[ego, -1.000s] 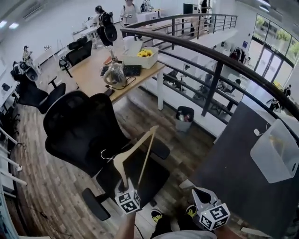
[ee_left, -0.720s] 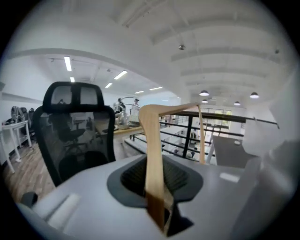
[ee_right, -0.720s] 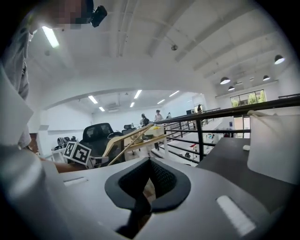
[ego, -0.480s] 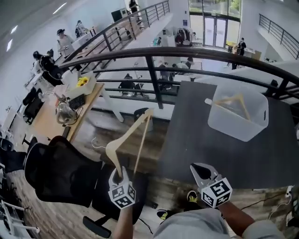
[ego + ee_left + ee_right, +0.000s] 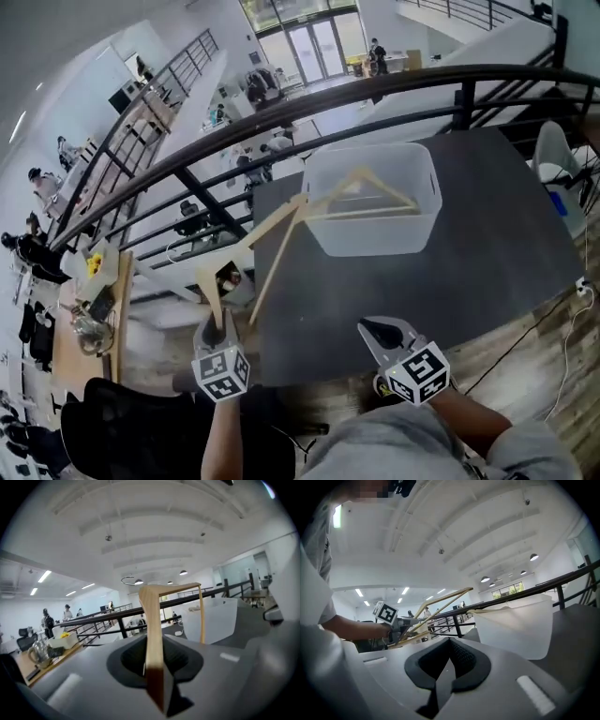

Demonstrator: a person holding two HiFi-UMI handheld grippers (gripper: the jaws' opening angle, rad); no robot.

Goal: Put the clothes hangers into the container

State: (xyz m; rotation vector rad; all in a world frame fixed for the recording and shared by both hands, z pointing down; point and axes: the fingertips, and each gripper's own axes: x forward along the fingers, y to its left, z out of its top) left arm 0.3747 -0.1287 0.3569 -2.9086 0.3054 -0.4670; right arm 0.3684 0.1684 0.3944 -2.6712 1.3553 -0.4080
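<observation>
A wooden clothes hanger [image 5: 253, 248] sticks up and to the right from my left gripper [image 5: 216, 326], which is shut on its lower arm. The hanger's far corner hangs beside the left rim of a translucent white container [image 5: 323, 234] on the dark grey table [image 5: 450, 281]. Another wooden hanger [image 5: 366, 183] lies inside the container. In the left gripper view the held hanger [image 5: 152, 634] rises from between the jaws of the left gripper [image 5: 157, 686], with the container [image 5: 211, 620] ahead. My right gripper [image 5: 378, 333] is shut and empty at the table's near edge, right gripper [image 5: 438, 686] facing the container [image 5: 513, 630].
A black railing [image 5: 281, 122] curves behind the table, with lower floors beyond. A black office chair [image 5: 112, 422] stands at the bottom left. A cable [image 5: 562, 347] trails off the table's right side, near a white chair [image 5: 553, 155].
The view has swung from the office chair to the table. My left gripper has carried the hanger up and over to the container's left side; the right gripper has moved along to the table's edge.
</observation>
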